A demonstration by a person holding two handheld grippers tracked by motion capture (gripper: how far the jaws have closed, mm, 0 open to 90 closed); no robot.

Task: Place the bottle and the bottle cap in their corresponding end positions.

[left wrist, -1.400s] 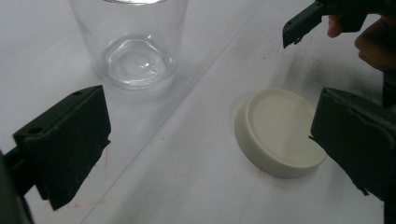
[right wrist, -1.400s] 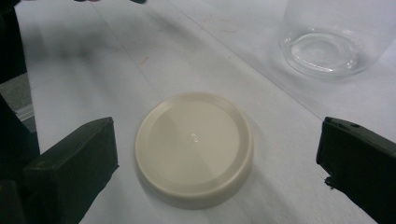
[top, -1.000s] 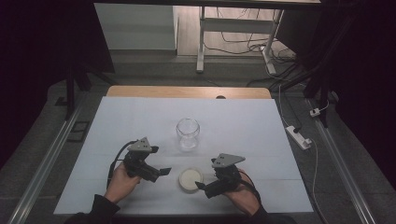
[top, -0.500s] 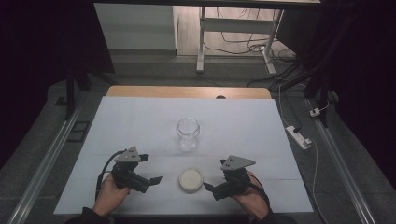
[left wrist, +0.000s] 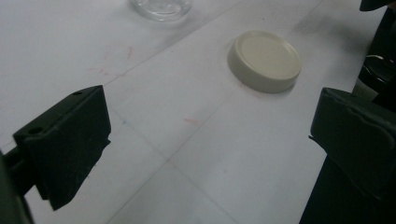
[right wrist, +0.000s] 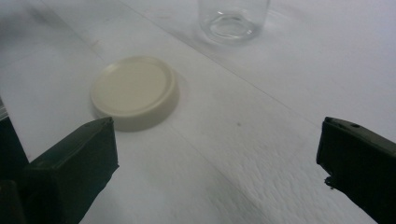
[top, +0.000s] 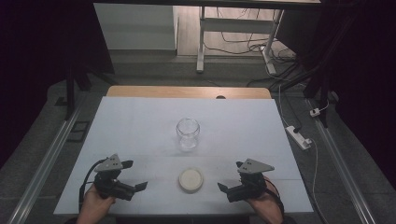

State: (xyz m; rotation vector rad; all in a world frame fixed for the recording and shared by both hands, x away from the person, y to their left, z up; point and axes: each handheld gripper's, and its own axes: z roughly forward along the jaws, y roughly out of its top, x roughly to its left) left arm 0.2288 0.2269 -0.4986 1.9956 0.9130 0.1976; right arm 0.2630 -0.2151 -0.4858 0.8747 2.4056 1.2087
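Both grippers idle on the table, jaws apart, nothing held.

Left gripper (top: 133, 189) and right gripper (top: 229, 190) sit near the table's (top: 140, 126) front edge, either side of a cream lid (top: 191, 179) lying flat. A clear glass jar (top: 187, 133), apparently empty, stands upright beyond the lid, apart from it.

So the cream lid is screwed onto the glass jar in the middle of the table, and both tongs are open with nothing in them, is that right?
Not quite. The cream lid is off the glass jar, lying flat on the table nearer the person, as the high view shows. The rest holds: the left tongs and the right tongs are both open with nothing in them.
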